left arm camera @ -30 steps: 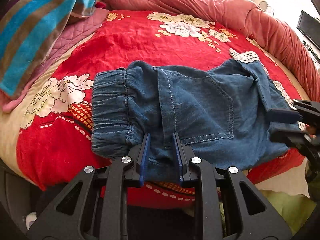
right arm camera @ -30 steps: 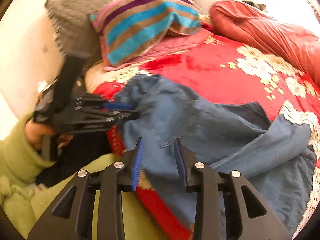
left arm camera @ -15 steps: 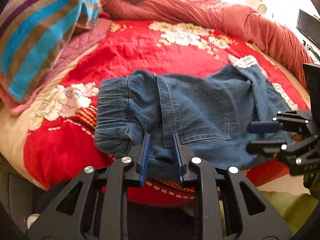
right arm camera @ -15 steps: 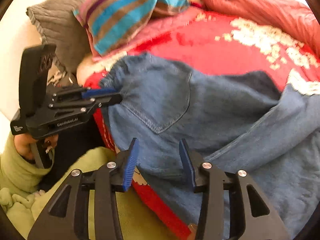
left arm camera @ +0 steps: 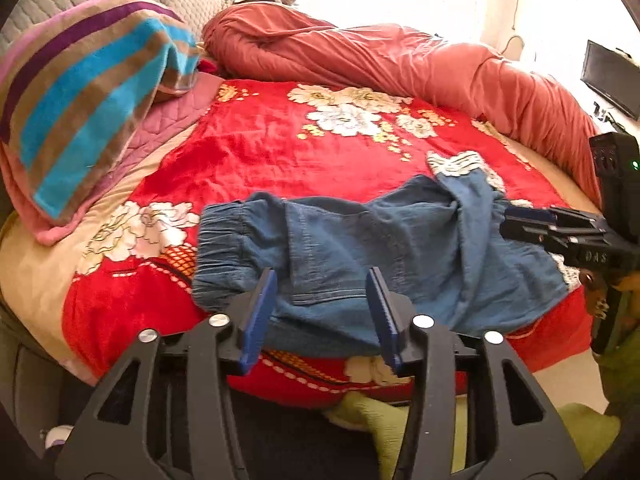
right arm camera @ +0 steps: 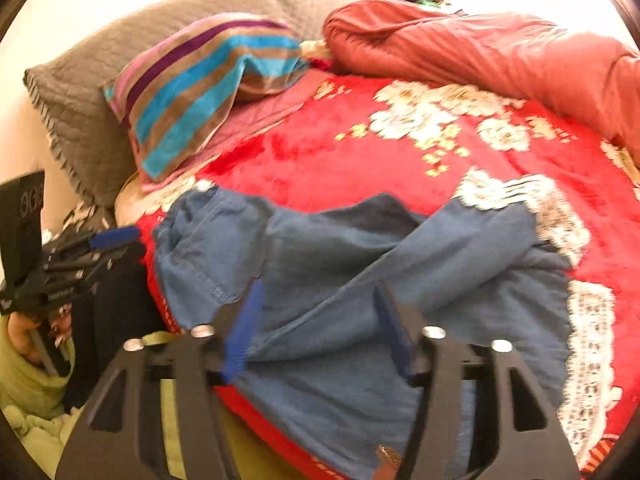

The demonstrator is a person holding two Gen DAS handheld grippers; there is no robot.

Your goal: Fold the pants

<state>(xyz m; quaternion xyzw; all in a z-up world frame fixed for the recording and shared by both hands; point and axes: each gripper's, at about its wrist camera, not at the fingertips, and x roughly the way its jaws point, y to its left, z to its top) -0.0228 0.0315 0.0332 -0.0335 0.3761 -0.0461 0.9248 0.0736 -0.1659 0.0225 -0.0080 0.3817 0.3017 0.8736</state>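
Note:
Blue denim pants (left arm camera: 360,252) lie folded and rumpled on the red floral blanket (left arm camera: 280,152) near the bed's front edge, elastic waistband to the left. They also show in the right wrist view (right arm camera: 360,280). My left gripper (left arm camera: 322,312) is open, its blue pads either side of the pants' near edge, holding nothing. My right gripper (right arm camera: 316,324) is open over the leg end of the pants. Each gripper shows in the other's view, the right one (left arm camera: 560,232) at the right, the left one (right arm camera: 80,256) at the left.
A striped towel on a pillow (left arm camera: 80,92) lies at the back left. A rolled salmon quilt (left arm camera: 400,56) runs along the far side. A grey pillow (right arm camera: 100,92) stands at the headboard. Green clothing (left arm camera: 400,420) shows below the bed edge.
My left gripper has opened and let go of the pants' near edge, pulling back a little. My right gripper has opened wider and moved over the leg end.

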